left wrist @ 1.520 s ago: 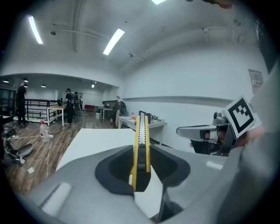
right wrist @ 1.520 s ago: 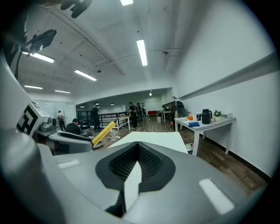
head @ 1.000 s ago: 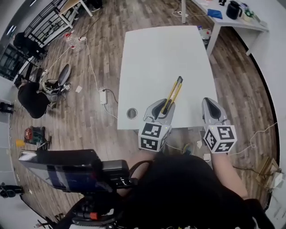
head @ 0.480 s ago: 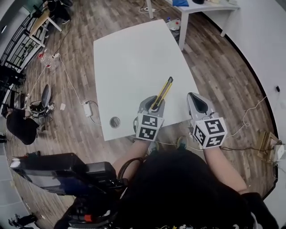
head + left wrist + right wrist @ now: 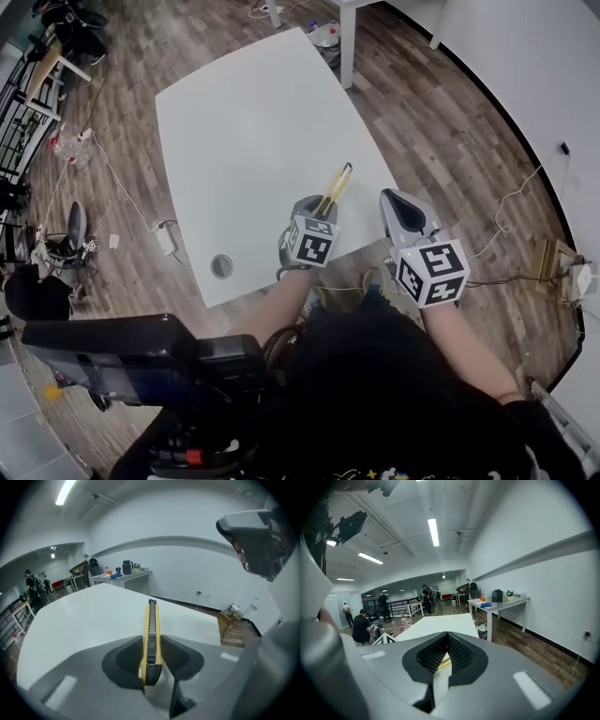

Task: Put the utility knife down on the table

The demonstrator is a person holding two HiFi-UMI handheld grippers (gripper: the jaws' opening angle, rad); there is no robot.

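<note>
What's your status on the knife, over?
Left hand-held gripper shut on utility knife. Right hand-held gripper shut, empty. Knife over near edge of table; nothing in the way.

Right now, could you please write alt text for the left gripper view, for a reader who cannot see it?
The left gripper holds a yellow-and-black utility knife between its tongs, its length pointing away over a white table. Behind it are a white wall and a distant side table with a few items on it.
</note>
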